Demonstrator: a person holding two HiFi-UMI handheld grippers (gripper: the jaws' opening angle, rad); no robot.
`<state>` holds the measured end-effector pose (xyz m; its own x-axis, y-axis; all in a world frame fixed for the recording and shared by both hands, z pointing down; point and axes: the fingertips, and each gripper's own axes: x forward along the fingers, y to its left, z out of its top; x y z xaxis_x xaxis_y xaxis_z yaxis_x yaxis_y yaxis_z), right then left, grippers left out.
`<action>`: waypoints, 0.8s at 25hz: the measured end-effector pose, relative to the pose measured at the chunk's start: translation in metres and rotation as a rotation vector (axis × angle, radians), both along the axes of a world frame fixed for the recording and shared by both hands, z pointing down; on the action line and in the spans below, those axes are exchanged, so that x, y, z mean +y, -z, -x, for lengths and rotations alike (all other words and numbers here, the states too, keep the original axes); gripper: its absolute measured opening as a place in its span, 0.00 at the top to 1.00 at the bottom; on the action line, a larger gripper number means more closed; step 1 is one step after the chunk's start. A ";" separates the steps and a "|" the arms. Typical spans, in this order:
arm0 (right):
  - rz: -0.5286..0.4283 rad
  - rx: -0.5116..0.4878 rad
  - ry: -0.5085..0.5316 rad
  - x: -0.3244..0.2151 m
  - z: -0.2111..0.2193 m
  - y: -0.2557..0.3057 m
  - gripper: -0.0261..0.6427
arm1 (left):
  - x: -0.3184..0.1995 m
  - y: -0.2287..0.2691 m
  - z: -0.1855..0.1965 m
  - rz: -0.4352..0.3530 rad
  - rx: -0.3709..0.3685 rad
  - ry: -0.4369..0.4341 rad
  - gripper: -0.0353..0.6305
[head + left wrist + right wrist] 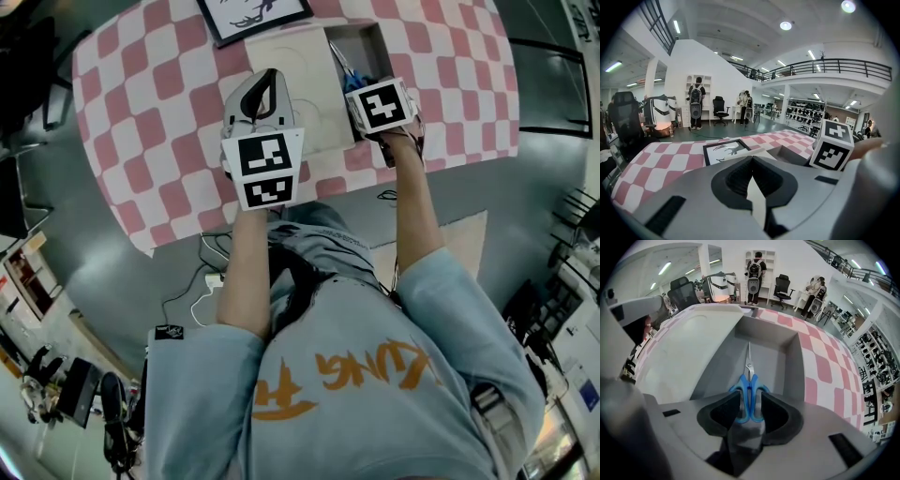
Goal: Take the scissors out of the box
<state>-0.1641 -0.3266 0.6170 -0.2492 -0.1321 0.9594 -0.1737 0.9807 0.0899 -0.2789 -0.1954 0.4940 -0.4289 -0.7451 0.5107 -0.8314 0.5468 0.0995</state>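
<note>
My table wears a pink-and-white checked cloth (141, 122) with a black-framed drawing (253, 17) lying near its far edge, cables (214, 246) trail on the grey floor below me, and a backpacked person (696, 103) stands at distant white shelves.

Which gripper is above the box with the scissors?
The right gripper: its open jaws flank the blue scissors in the box. The left gripper, shut, is over the white lid beside it.
</note>
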 end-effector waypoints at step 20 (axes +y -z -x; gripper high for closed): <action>0.058 -0.019 -0.060 0.005 0.001 -0.003 0.84 | 0.002 0.008 -0.007 -0.013 -0.005 0.011 0.92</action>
<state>-0.1653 -0.3219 0.6197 -0.2605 -0.0918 0.9611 -0.2331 0.9720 0.0297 -0.2724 -0.1937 0.4863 -0.4396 -0.7471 0.4986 -0.8257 0.5546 0.1030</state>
